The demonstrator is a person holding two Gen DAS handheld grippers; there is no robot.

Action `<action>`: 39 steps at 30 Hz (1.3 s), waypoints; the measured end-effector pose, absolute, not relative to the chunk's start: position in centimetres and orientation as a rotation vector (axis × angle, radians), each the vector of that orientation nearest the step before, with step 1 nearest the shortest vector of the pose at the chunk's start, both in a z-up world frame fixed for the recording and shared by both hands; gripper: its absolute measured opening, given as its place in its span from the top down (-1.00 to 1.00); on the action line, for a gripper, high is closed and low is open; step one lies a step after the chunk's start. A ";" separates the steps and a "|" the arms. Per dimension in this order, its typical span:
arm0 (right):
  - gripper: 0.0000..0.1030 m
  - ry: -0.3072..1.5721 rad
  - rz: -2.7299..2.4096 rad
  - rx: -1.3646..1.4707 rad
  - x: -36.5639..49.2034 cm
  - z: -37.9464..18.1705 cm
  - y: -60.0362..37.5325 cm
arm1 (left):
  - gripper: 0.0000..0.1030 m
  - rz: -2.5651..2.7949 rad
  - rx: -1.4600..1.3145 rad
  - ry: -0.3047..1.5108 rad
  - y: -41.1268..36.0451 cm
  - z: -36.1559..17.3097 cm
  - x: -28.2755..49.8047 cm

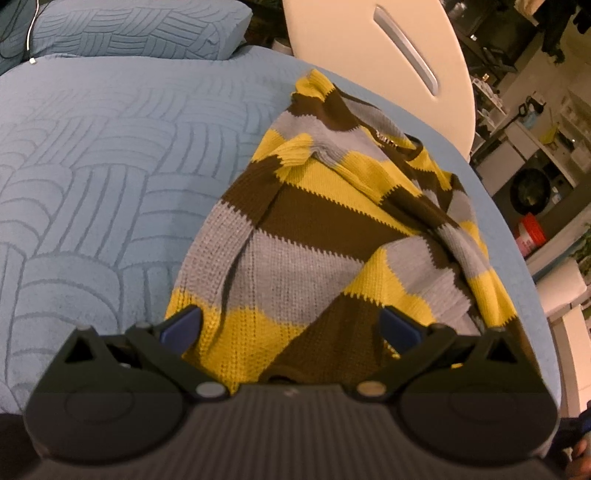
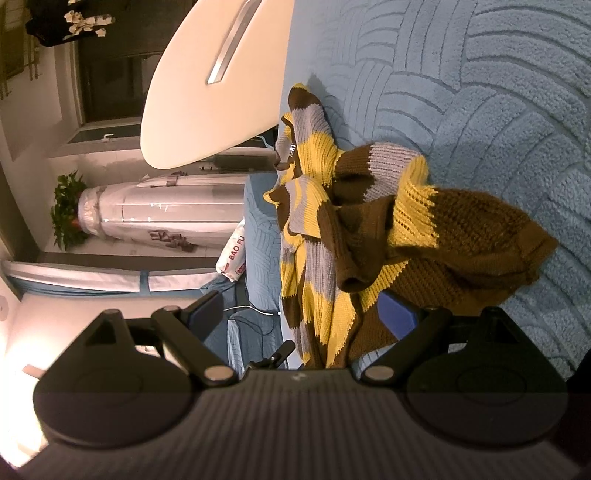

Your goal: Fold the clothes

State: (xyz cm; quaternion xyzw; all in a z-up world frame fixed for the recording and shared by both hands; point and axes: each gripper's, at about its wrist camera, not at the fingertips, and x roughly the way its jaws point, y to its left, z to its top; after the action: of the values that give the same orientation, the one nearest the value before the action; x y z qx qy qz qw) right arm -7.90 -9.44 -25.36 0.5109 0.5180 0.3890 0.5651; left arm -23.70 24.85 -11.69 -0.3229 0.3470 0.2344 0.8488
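Blue bedspread (image 1: 92,166) holds striped sweater (image 1: 314,221); both grippers' fingers apart; only right view shows plant (image 2: 68,210).

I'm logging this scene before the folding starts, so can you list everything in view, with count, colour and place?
sweater: one, striped yellow, brown and grey knit, crumpled near the edge of the bed
bedspread: one, light blue with a stitched curved pattern, under the sweater
pillow: one, light blue, at the far end of the bed
headboard: one, cream with a silver slot, beyond the sweater
plant: one, green, in the room beside the bed
left tool: one, black with blue fingers, open over the sweater's hem
right tool: one, black with blue fingers, open at the sweater's edge
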 end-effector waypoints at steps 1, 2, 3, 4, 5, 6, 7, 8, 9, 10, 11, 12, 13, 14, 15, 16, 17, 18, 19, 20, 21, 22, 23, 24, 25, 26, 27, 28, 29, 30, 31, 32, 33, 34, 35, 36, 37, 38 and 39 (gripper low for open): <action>-0.82 1.218 0.915 1.202 -7.9 -25.3 -9.4 | -1.00 0.494 -0.681 0.731 24.8 -11.7 -23.7; -0.82 1.218 0.915 1.203 -7.8 -25.3 -9.2 | -1.00 0.494 -0.681 0.731 24.9 -11.7 -23.7; -0.82 1.218 0.916 1.203 -7.8 -25.3 -9.1 | -1.00 0.494 -0.682 0.730 24.9 -11.7 -23.7; -0.82 1.218 0.916 1.203 -7.8 -25.3 -9.0 | -1.00 0.494 -0.682 0.730 24.8 -11.7 -23.8; -0.82 1.218 0.916 1.203 -7.8 -25.3 -8.9 | -1.00 0.494 -0.681 0.730 24.8 -11.7 -23.8; -0.82 1.218 0.916 1.203 -7.7 -25.3 -8.8 | -1.00 0.494 -0.680 0.731 24.8 -11.7 -23.8; -0.82 1.219 0.916 1.203 -7.7 -25.3 -8.7 | -1.00 0.493 -0.679 0.731 24.8 -11.7 -23.8; -0.82 1.219 0.917 1.203 -7.7 -25.4 -8.9 | -1.00 0.493 -0.678 0.731 24.8 -11.7 -23.8; -0.82 1.219 0.917 1.203 -7.8 -25.5 -9.0 | -1.00 0.493 -0.679 0.731 24.7 -11.7 -23.8; -0.82 1.219 0.918 1.203 -7.8 -25.6 -9.2 | -1.00 0.493 -0.679 0.730 24.7 -11.7 -23.8; -0.82 1.220 0.918 1.202 -7.7 -25.5 -9.0 | -1.00 0.493 -0.679 0.730 24.7 -11.7 -23.8; -0.82 1.220 0.919 1.202 -7.7 -25.6 -9.0 | -1.00 0.492 -0.679 0.730 24.7 -11.7 -23.8; -0.82 1.220 0.919 1.203 -7.7 -25.6 -9.0 | -1.00 0.492 -0.679 0.730 24.7 -11.7 -23.8; -0.82 1.220 0.920 1.203 -7.6 -25.7 -9.0 | -1.00 0.492 -0.679 0.730 24.7 -11.7 -23.8; -0.82 1.221 0.920 1.203 -7.6 -25.7 -9.0 | -1.00 0.492 -0.678 0.731 24.7 -11.7 -23.8; -0.82 1.221 0.921 1.203 -7.6 -25.8 -9.0 | -1.00 0.492 -0.677 0.731 24.7 -11.7 -23.8; -0.82 1.221 0.922 1.203 -7.6 -25.8 -9.1 | -1.00 0.492 -0.677 0.731 24.7 -11.7 -23.8; -0.82 1.222 0.922 1.203 -7.6 -25.8 -9.1 | -1.00 0.492 -0.677 0.731 24.7 -11.7 -23.8; -0.82 1.222 0.922 1.203 -7.5 -25.9 -9.2 | -1.00 0.492 -0.678 0.731 24.7 -11.7 -23.8; -0.82 1.220 0.920 1.203 -7.6 -25.8 -9.2 | -1.00 0.492 -0.678 0.731 24.7 -11.7 -23.8; -0.82 1.220 0.921 1.204 -7.5 -25.8 -9.1 | -1.00 0.492 -0.677 0.731 24.7 -11.6 -23.7; -0.82 1.220 0.921 1.204 -7.6 -25.9 -9.3 | -1.00 0.492 -0.677 0.732 24.7 -11.6 -23.7; -0.82 1.220 0.922 1.205 -7.6 -26.0 -9.4 | -1.00 0.491 -0.677 0.732 24.7 -11.6 -23.8; -0.82 1.219 0.924 1.207 -7.5 -26.0 -9.2 | -1.00 0.491 -0.677 0.731 24.7 -11.6 -23.8; -0.82 1.219 0.925 1.208 -7.5 -26.0 -9.2 | -1.00 0.491 -0.677 0.732 24.7 -11.7 -23.8; -0.82 1.220 0.925 1.208 -7.5 -26.0 -9.2 | -1.00 0.491 -0.676 0.731 24.8 -11.7 -23.8; -0.82 1.220 0.926 1.209 -7.5 -26.0 -9.4 | -1.00 0.491 -0.677 0.731 24.7 -11.6 -23.9; -0.82 1.219 0.926 1.210 -7.5 -26.1 -9.3 | -1.00 0.490 -0.677 0.730 24.7 -11.6 -23.9; -0.82 1.218 0.927 1.211 -7.4 -26.1 -9.3 | -1.00 0.490 -0.677 0.730 24.7 -11.6 -23.9; -0.82 1.218 0.927 1.212 -7.5 -26.2 -9.5 | -1.00 0.490 -0.677 0.730 24.7 -11.6 -23.9; -0.82 1.219 0.928 1.213 -7.5 -26.2 -9.6 | -1.00 0.489 -0.678 0.729 24.7 -11.6 -23.9; -0.82 1.219 0.928 1.213 -7.4 -26.3 -9.6 | -1.00 0.489 -0.678 0.729 24.7 -11.6 -23.9; -0.82 1.219 0.929 1.213 -7.5 -26.3 -9.7 | -1.00 0.488 -0.678 0.728 24.7 -11.6 -24.0; -0.82 1.220 0.929 1.213 -7.4 -26.3 -9.6 | -1.00 0.488 -0.678 0.728 24.7 -11.7 -23.9; -0.82 1.220 0.930 1.213 -7.5 -26.3 -9.6 | -1.00 0.488 -0.678 0.728 24.7 -11.7 -23.9; -0.82 1.219 0.927 1.214 -7.7 -26.3 -9.7 | -1.00 0.487 -0.678 0.729 24.7 -11.7 -23.9; -0.82 1.218 0.924 1.216 -7.9 -26.1 -9.7 | -1.00 0.487 -0.678 0.729 24.7 -11.7 -23.9; -0.82 1.218 0.925 1.216 -7.9 -26.1 -9.7 | -1.00 0.487 -0.677 0.729 24.7 -11.6 -23.9; -0.82 1.217 0.926 1.217 -7.9 -26.2 -9.7 | -1.00 0.487 -0.677 0.729 24.7 -11.6 -24.0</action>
State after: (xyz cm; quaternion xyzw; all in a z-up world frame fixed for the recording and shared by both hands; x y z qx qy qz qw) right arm -7.89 -9.71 -26.16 0.5160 0.5164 0.3926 0.5594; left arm -23.95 24.65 -11.65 -0.3216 0.3460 0.2310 0.8506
